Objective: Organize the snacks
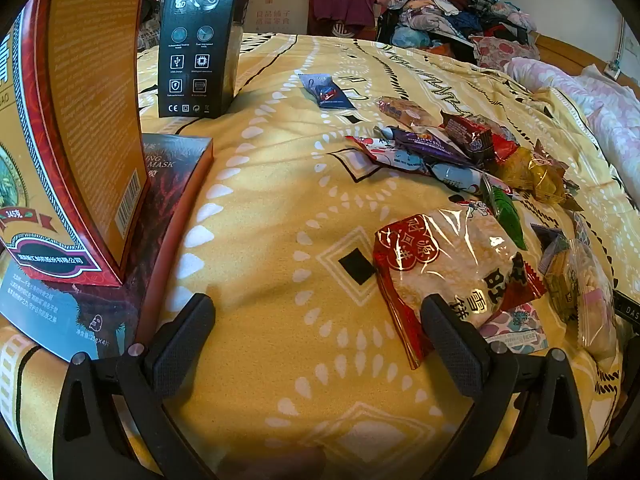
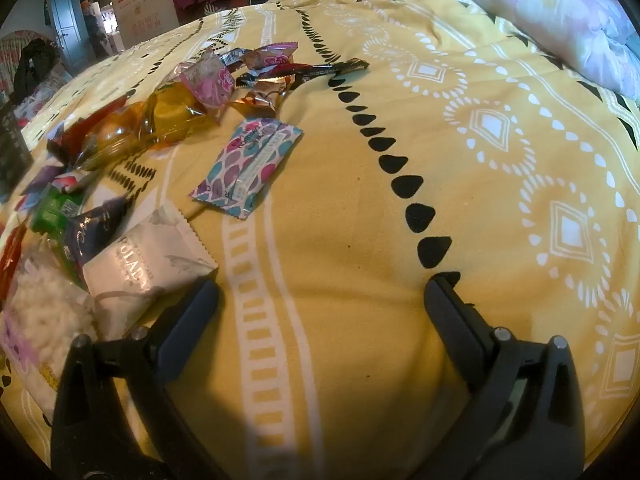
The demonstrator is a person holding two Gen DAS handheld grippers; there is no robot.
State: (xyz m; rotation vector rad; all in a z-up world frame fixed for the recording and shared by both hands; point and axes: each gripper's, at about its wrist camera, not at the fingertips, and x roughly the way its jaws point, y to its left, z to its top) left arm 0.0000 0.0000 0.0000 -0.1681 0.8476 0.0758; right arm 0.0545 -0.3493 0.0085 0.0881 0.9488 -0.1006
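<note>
Both jaws of your left hand-held gripper (image 1: 318, 334) and right hand-held gripper (image 2: 320, 312) stand apart, empty. Snacks (image 1: 460, 152) lie piled beside the rice-cracker pack (image 1: 448, 268); slick wrappers may slip.

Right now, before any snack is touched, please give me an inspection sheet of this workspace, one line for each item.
Surface: yellow patterned bedspread, soft and slightly wrinkled.
Job's things: loose pile of wrapped snacks; a large rice cracker pack lies nearest the left gripper; a purple-and-teal packet and a white packet lie ahead of the right gripper.
Clutter: tall orange box, black box and a flat mask box at the left.
Grippers: left gripper and right gripper have their jaws wide open, nothing between them.
Cables: nothing seen.
Surroundings: heaped clothes, cardboard cartons, a folded quilt.
</note>
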